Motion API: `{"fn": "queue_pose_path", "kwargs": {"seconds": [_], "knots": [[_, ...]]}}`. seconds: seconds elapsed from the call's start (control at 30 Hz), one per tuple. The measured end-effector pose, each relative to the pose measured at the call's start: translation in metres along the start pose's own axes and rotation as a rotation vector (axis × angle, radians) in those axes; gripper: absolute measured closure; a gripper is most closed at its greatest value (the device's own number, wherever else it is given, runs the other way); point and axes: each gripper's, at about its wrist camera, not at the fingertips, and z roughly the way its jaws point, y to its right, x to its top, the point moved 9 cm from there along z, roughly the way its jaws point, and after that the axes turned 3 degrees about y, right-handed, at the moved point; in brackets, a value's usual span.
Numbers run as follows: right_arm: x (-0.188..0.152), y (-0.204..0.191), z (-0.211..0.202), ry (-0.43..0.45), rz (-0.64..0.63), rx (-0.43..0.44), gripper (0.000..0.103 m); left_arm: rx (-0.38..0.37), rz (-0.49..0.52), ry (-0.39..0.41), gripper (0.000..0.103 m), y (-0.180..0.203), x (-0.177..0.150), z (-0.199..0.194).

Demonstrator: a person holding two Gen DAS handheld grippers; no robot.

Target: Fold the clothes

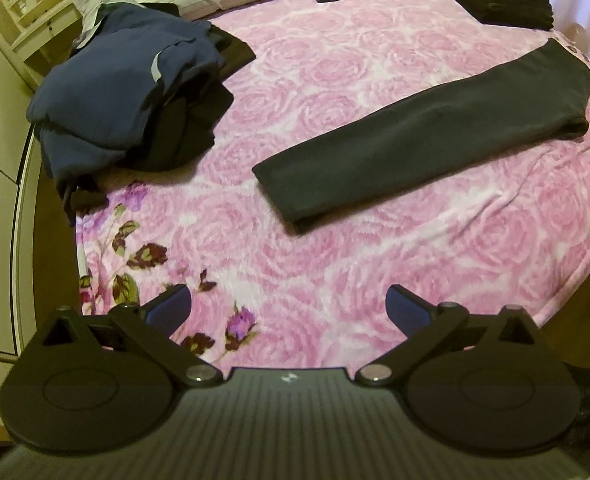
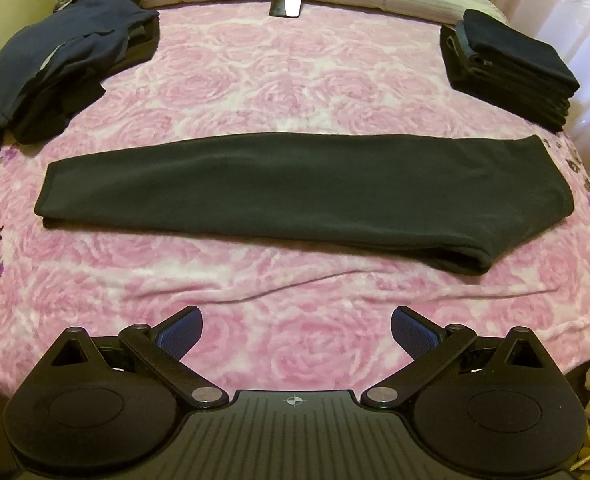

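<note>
Across the middle of the right wrist frame, dark folded trousers [image 2: 279,192] are laid flat on a pink rose blanket [image 2: 295,88]; unfolded clothes [image 2: 55,64] are heaped upper left, folded ones [image 2: 511,68] stacked upper right, while the left gripper [image 1: 289,308] and right gripper [image 2: 297,328] are held spread, gripping nothing

**Two matching matte black handheld grippers**

The left gripper [image 1: 289,306] is showing a ribbed black plastic body, with a small white emblem sitting at the middle of that body's front edge. Flanking the ribbed body, round black discs, silver pivot screws and triangular cut-outs are showing; blue textured pads are lining the fingers. The right gripper [image 2: 297,330] is looking identical, wearing a crosshair mark instead.
</note>
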Motion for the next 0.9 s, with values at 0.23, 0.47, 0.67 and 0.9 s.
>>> {"fn": "queue_pose_path", "kwargs": {"seconds": [0.23,0.47,0.67,0.9], "knots": [[0.007,-0.027,0.006,0.041,-0.095,-0.004,0.000,0.005,-0.032,0.005,0.001,-0.010,-0.007,-0.001],[0.018,-0.137,0.020,0.257,-0.557,0.054,0.002,-0.030,-0.153,0.027,0.001,-0.028,-0.014,0.005],[0.011,-0.229,0.082,0.326,-0.856,0.102,0.035,-0.042,-0.229,0.020,0.001,-0.034,-0.039,0.032],[0.004,-0.299,0.155,0.404,-1.090,0.131,0.044,-0.031,-0.331,0.026,0.001,-0.045,-0.073,0.062]]}}
